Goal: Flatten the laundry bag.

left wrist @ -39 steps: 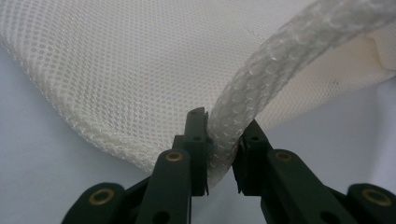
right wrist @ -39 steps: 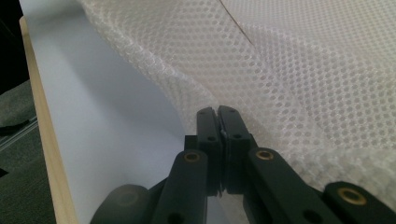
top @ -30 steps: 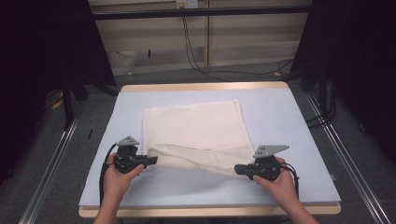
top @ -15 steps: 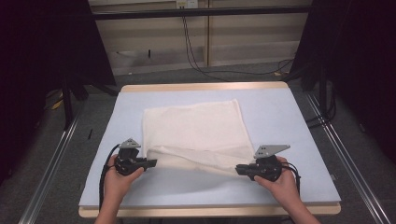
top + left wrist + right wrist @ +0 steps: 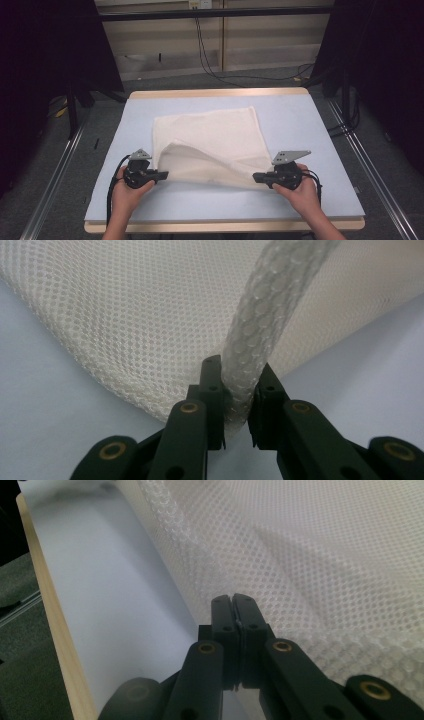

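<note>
A white mesh cloth [image 5: 215, 135] lies on the light blue table top [image 5: 305, 120], its near edge raised between the two grippers. My left gripper [image 5: 162, 175] is shut on the near left corner. In the left gripper view that corner is a bunched roll of cloth [image 5: 260, 340] rising from between the jaws of the left gripper [image 5: 237, 385]. My right gripper [image 5: 256, 176] is at the near right corner. Its jaws have just been closing further. In the right gripper view they meet tightly on a thin edge of the cloth [image 5: 325, 555], right gripper [image 5: 234, 605].
The table has a wooden rim [image 5: 220, 93] at the far side and bare blue surface on both sides of the cloth. Metal rails [image 5: 370, 160] run along the floor left and right, and cables [image 5: 210, 60] hang at the back.
The cloth's near edge has lifted a little, and a raised fold now shows near the left corner. Both hands have stayed nearly where they were.
</note>
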{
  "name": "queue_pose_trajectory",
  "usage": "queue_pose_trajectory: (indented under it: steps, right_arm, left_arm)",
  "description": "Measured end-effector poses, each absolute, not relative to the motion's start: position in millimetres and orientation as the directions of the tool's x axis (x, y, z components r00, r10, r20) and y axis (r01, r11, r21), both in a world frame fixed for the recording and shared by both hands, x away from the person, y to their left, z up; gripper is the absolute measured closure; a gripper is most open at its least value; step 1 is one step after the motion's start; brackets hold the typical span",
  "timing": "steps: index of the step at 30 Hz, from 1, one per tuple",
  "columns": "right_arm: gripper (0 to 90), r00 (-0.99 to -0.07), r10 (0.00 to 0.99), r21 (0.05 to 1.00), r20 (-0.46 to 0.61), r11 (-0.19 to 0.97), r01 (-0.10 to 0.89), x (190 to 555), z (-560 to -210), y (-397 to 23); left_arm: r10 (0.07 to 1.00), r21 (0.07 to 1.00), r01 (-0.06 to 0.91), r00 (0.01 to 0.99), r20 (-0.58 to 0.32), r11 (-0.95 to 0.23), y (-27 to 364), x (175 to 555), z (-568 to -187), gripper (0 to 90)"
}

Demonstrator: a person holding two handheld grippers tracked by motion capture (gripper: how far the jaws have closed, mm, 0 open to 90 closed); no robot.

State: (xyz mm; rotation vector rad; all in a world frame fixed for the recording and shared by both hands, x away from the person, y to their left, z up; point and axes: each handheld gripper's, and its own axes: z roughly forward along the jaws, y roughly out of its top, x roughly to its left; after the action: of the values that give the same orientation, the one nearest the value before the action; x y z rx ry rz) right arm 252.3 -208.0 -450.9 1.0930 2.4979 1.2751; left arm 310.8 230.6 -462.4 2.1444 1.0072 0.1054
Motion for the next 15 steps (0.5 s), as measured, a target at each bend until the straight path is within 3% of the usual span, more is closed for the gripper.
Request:
queue_pose_trajectory:
  steps: [15]
  right_arm:
    - [89.6, -0.731, 0.645, 0.727, 0.223, 0.39, 0.566, 244, -473, -209]
  left_arm:
    - [0.727, 0.658, 0.673, 0.631, -0.27, -0.339, 250, 314, -456, 48.0]
